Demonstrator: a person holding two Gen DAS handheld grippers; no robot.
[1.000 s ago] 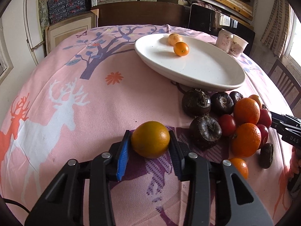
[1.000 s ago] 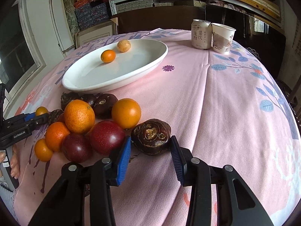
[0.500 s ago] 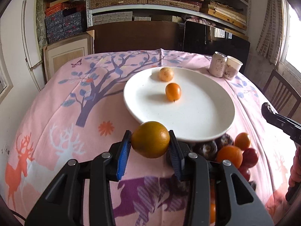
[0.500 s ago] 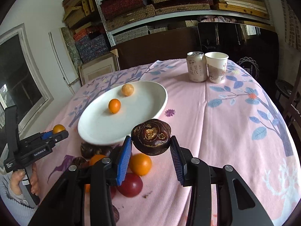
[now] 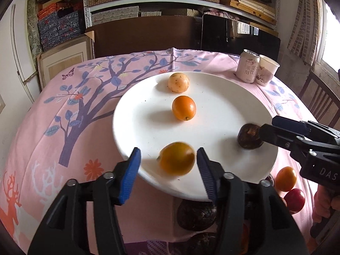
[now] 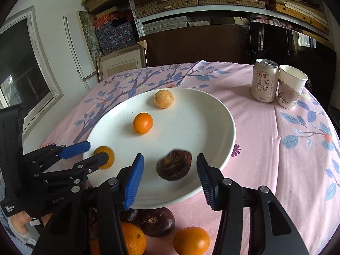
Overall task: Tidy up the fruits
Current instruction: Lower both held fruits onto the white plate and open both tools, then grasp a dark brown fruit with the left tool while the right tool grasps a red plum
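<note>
A white plate [image 5: 212, 110] [image 6: 204, 114] sits on the pink tablecloth. It holds a small orange [image 5: 183, 108] [image 6: 143, 123] and a pale yellow fruit [image 5: 178, 82] [image 6: 163, 99]. My left gripper [image 5: 169, 171] [image 6: 93, 153] is open over the plate's near rim, with a blurred orange [image 5: 177, 158] [image 6: 104, 156] loose between its jaws. My right gripper [image 6: 169, 176] is open, with a dark brown fruit [image 6: 174, 165] [image 5: 249, 136] blurred and loose between its jaws above the plate.
A drink can [image 6: 265, 80] and a paper cup [image 6: 292, 89] stand at the back right. More oranges [image 6: 191, 241], dark fruits [image 6: 158, 221] and a red fruit [image 5: 294, 197] lie by the plate's near edge. Shelves and chairs stand behind the table.
Both grippers moved over the plate and opened. The orange and the dark fruit have left the pads and are dropping onto the plate.
</note>
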